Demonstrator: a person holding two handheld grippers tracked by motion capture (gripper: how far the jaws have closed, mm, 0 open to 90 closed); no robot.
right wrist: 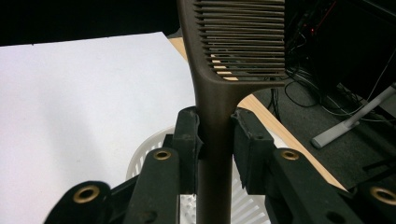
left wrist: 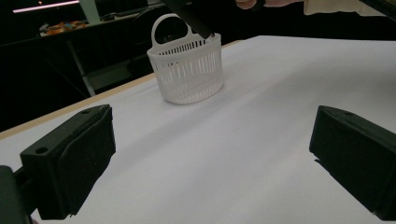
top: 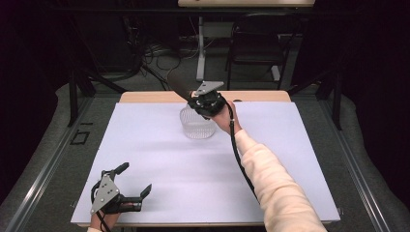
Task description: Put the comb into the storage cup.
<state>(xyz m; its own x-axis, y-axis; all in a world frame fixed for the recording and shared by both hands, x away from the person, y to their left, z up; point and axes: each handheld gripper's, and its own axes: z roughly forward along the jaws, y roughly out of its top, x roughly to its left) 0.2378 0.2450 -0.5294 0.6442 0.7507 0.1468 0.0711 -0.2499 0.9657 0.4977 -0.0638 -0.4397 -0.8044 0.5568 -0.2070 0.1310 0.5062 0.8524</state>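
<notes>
A dark brown comb (right wrist: 219, 93) with a long handle stands between the jaws of my right gripper (right wrist: 215, 135), which is shut on the handle, teeth end away from the camera. In the high view the right gripper (top: 205, 104) hovers over the far rim of a white slotted basket (top: 197, 126), and the comb (top: 179, 86) slants up to the far left. The comb's lower end (left wrist: 192, 22) dips toward the basket (left wrist: 189, 74), whose rim (right wrist: 140, 158) lies below the jaws. My left gripper (top: 135, 178) rests open near the front left corner, nothing between its jaws (left wrist: 210, 154).
A white sheet (top: 159, 159) covers the table, with a wooden edge (top: 145, 96) at the back. Behind the table stand a black chair (top: 256, 43) and a white desk leg (top: 199, 48), with cables on the floor.
</notes>
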